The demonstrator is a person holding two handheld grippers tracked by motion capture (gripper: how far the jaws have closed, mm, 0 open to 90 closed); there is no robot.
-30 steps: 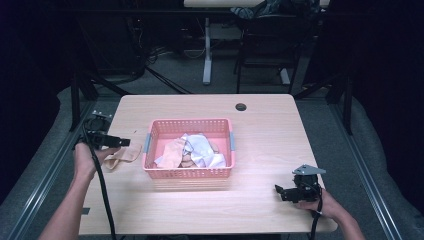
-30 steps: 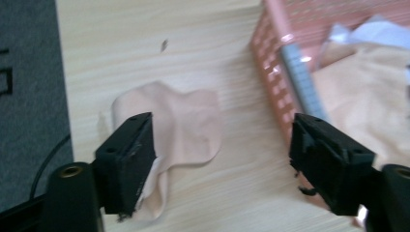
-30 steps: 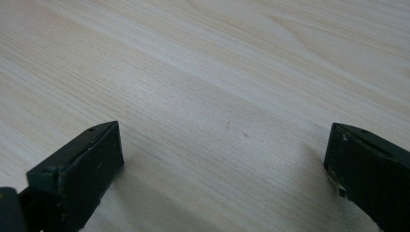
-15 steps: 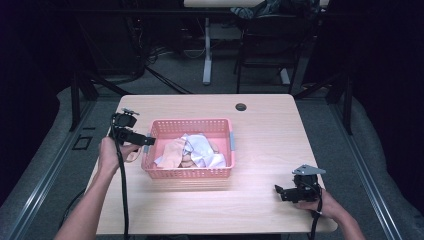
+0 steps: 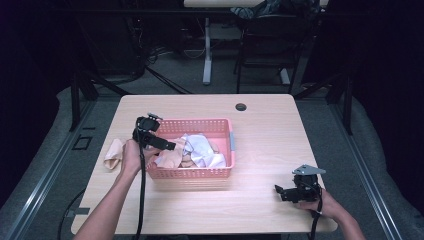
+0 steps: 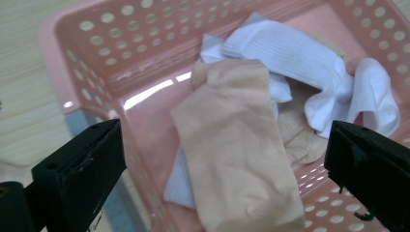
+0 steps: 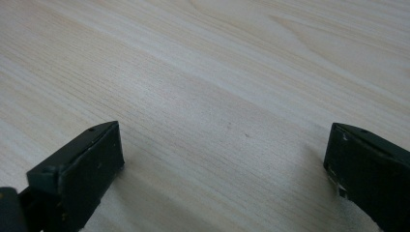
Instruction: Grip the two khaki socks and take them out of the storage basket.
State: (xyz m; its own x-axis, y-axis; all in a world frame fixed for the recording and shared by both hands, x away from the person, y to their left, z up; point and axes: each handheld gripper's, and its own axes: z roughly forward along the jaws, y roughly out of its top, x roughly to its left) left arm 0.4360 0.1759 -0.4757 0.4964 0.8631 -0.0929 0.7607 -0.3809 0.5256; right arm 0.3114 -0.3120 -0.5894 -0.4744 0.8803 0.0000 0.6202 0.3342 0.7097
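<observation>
Beige sock [image 6: 237, 145] in pink basket [image 5: 227, 134], frame centre; left gripper [image 5: 172, 146] above, jaws just opened, empty; right gripper [image 5: 276, 189] gaping, lower right

Glossy perforated pink plastic basket [image 6: 145, 104], soft knit cloth socks [image 6: 237, 145], matt pale wood-grain tabletop [image 7: 203, 72], matt black jaws.

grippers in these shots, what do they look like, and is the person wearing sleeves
Both are black two-jaw tools. The left gripper trails a black cable down past the forearm. The right gripper carries a grey three-cornered plate on top and a cable too. The jaws are blocky and matt black. The forearms are bare, no sleeves in view.
</observation>
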